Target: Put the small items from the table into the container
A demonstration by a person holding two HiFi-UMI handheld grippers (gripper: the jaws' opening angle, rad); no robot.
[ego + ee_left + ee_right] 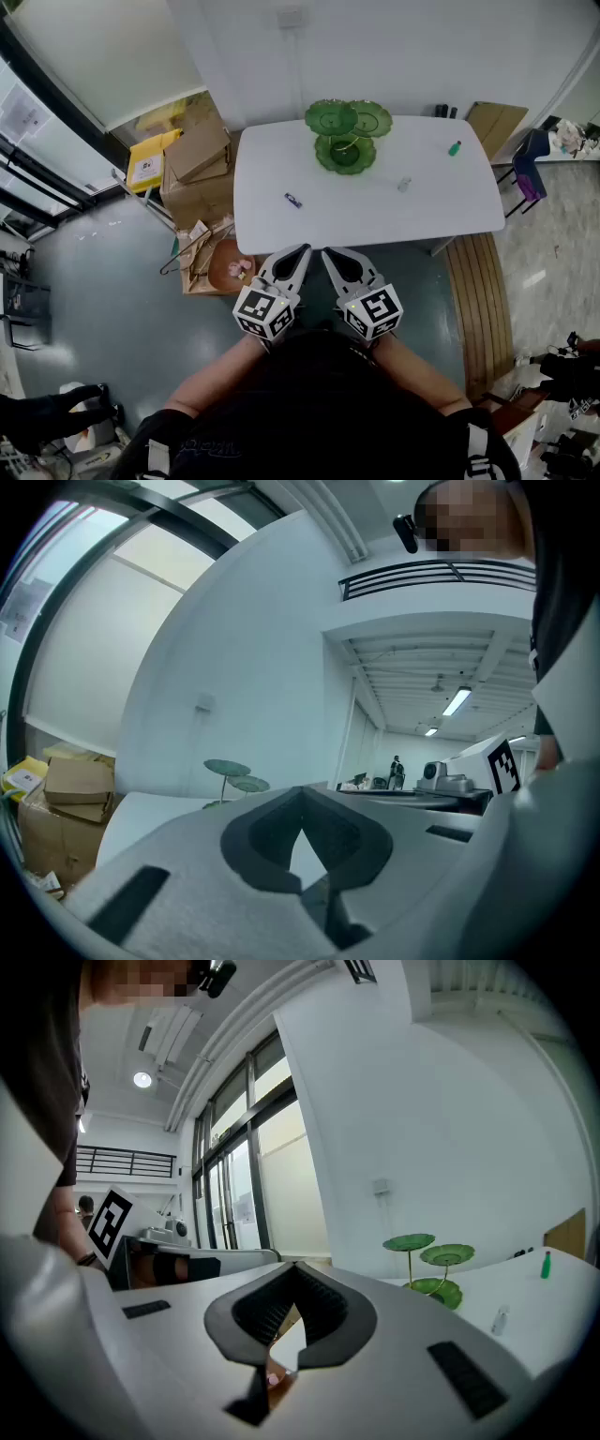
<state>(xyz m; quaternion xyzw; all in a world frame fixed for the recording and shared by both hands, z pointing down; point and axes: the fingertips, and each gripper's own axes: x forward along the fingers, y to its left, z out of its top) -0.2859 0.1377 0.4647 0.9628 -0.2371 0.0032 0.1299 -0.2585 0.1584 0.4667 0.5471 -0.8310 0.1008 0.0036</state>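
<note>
White worktop (375, 211) fills the middle of the head view, with the green three-tiered dish stand (345, 133) at its far edge. Three things lie loose on it, well apart: a small blue stick-shaped item (293, 200) towards the left, a small clear bottle (404, 184) right of centre, and a small green bottle (455, 148) further right. None is in the stand. The left tool (296, 255) and the right tool (336, 255) are held side by side against the person's body, just short of the near edge.

From the left gripper view, the left tool (300, 794) has its tips pressed together on nothing, the stand (228, 768) beyond.

From the right gripper view, the right tool (296, 1269) is likewise pressed together and empty; the stand (410, 1241), the green bottle (546, 1265) and the clear bottle (502, 1319) sit ahead.

I'd judge nothing is under way yet. Next, a tool must spread, reach out and pinch one item.
</note>
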